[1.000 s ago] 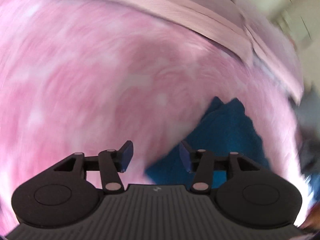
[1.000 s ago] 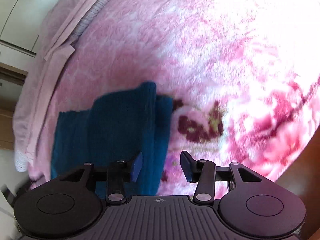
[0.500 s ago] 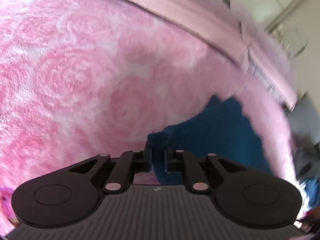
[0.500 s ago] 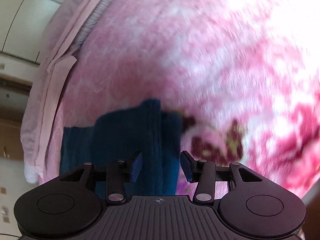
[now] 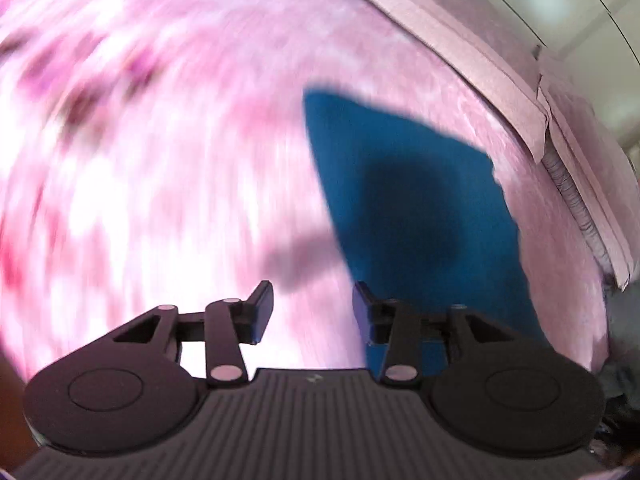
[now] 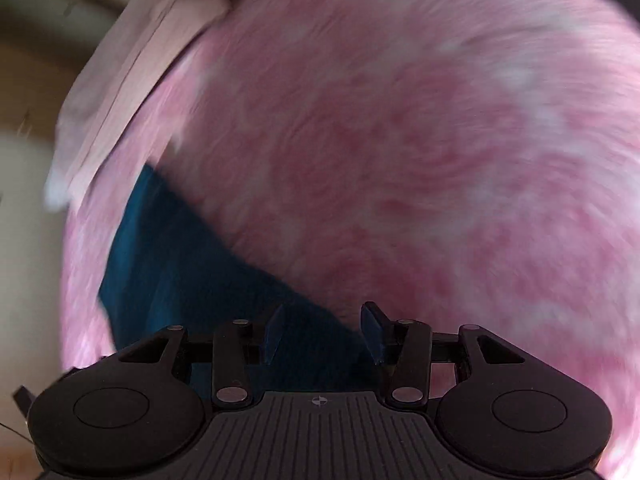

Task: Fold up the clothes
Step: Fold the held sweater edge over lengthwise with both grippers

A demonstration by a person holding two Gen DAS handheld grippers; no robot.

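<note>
A teal-blue garment [image 5: 420,208] lies flat on a pink flowered blanket [image 5: 140,140], ahead and to the right in the left wrist view. My left gripper [image 5: 313,312] is open and holds nothing; its right finger hangs over the cloth's near edge. In the right wrist view the same blue garment [image 6: 180,272] fills the lower left, its edge running down to my right gripper [image 6: 322,334]. That gripper is open above the cloth with nothing between its fingers. Both views are blurred by motion.
A pale pink sheet edge [image 5: 500,72] runs along the far side of the bed, with white wall panels [image 5: 592,20] behind. In the right wrist view the pale pink sheet [image 6: 132,68] hangs at the upper left, beside a wooden floor [image 6: 28,96].
My left gripper was shut on the blue cloth's corner half a second ago; it has let go and stands open. The cloth now lies flatter. Both cameras have swung.
</note>
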